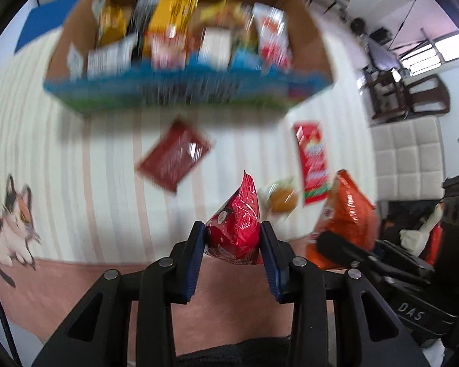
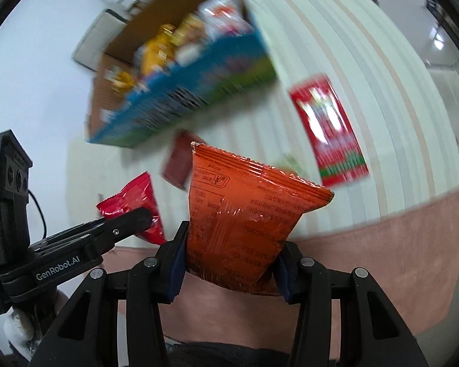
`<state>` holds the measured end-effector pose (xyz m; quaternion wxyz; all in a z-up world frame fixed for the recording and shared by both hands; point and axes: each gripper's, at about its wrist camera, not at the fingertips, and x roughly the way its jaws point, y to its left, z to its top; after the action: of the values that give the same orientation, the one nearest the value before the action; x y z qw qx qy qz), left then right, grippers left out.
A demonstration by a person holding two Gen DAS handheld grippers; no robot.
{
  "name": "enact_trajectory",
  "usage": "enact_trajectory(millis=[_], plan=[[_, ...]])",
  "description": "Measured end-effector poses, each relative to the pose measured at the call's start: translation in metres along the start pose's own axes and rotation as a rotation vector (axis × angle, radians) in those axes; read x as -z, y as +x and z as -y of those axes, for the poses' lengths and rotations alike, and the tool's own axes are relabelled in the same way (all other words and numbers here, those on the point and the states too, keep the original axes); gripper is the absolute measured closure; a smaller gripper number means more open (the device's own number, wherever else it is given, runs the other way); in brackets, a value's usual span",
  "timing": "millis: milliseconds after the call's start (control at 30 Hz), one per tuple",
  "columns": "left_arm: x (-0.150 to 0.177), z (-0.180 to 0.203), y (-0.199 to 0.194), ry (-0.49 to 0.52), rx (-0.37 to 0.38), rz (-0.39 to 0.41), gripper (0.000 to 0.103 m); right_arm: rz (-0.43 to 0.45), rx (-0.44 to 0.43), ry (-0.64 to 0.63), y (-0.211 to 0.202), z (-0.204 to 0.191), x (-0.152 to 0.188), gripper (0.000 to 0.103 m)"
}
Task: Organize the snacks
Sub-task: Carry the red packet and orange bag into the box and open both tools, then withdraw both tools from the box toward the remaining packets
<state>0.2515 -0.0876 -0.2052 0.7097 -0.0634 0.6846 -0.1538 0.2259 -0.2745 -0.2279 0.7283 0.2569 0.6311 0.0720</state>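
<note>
Red packet (image 1: 234,226) pinched between left fingers (image 1: 199,263); orange packet (image 2: 244,223) between right (apparently gripped).

- A cardboard box (image 1: 306,24) sits at the far side of a striped cloth (image 1: 76,140), with snack packets standing packed inside it.
- Before the box, a flat packet (image 1: 174,159) lies on the cloth; a long packet (image 1: 312,162) lies to its right.
- A small round snack (image 1: 280,198) lies just left of the long packet's near end.
- Nearest, the left hand-held gripper (image 1: 233,238) holds a pouch (image 1: 238,220) above the cloth.
- To its right, the right hand-held gripper (image 2: 229,263) holds a larger bag (image 2: 244,214).
</note>
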Motion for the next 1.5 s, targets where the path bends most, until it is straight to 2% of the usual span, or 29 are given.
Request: enact_trajectory(millis=[167,267,367,567,633,767,900,1033,1100,1133,1200,1233,1267,1500], plan=[[-0.062,-0.003,-0.045,0.021,0.006,0.087,0.07,0.069,-0.031,-0.078,-0.022,-0.036,-0.067,0.052],[-0.104,-0.011,-0.06,0.023,-0.012,0.118,0.07,0.112,-0.013,-0.128,-0.029,-0.059,-0.117,0.052],[-0.151,-0.028,-0.064,0.012,-0.064,0.139,0.07,0.124,0.006,-0.149,-0.022,-0.075,-0.164,0.052],[-0.231,-0.072,-0.04,-0.034,-0.135,0.097,0.07,0.071,0.027,-0.094,0.022,-0.088,-0.247,0.052],[-0.25,-0.084,-0.03,-0.046,-0.163,0.076,0.07,0.043,0.024,-0.07,0.042,-0.089,-0.265,0.052],[-0.276,-0.106,-0.012,-0.058,-0.236,0.037,0.07,0.017,0.077,0.001,0.077,-0.078,-0.298,0.052],[-0.29,-0.122,0.009,-0.076,-0.251,-0.007,0.07,-0.001,0.108,0.092,0.096,-0.058,-0.315,0.052],[-0.298,-0.131,0.022,-0.101,-0.27,-0.051,0.069,-0.022,0.157,0.102,0.108,-0.054,-0.327,0.048],[-0.298,-0.13,0.023,-0.106,-0.263,-0.056,0.068,-0.004,0.163,0.096,0.108,-0.05,-0.326,0.027],[-0.298,-0.131,0.023,-0.109,-0.261,-0.054,0.064,0.008,0.176,0.086,0.106,-0.051,-0.326,0.012],[-0.299,-0.13,0.022,-0.11,-0.258,-0.049,0.041,0.029,0.193,0.068,0.1,-0.054,-0.324,0.012],[-0.299,-0.127,0.021,-0.103,-0.258,-0.046,0.023,0.031,0.195,0.058,0.099,-0.056,-0.323,0.012],[-0.3,-0.126,0.019,-0.101,-0.261,-0.04,0.018,0.032,0.197,0.05,0.097,-0.058,-0.322,0.012],[-0.29,-0.119,0.008,-0.113,-0.238,0.0,0.018,0.034,0.232,-0.029,0.084,-0.071,-0.305,0.01]])
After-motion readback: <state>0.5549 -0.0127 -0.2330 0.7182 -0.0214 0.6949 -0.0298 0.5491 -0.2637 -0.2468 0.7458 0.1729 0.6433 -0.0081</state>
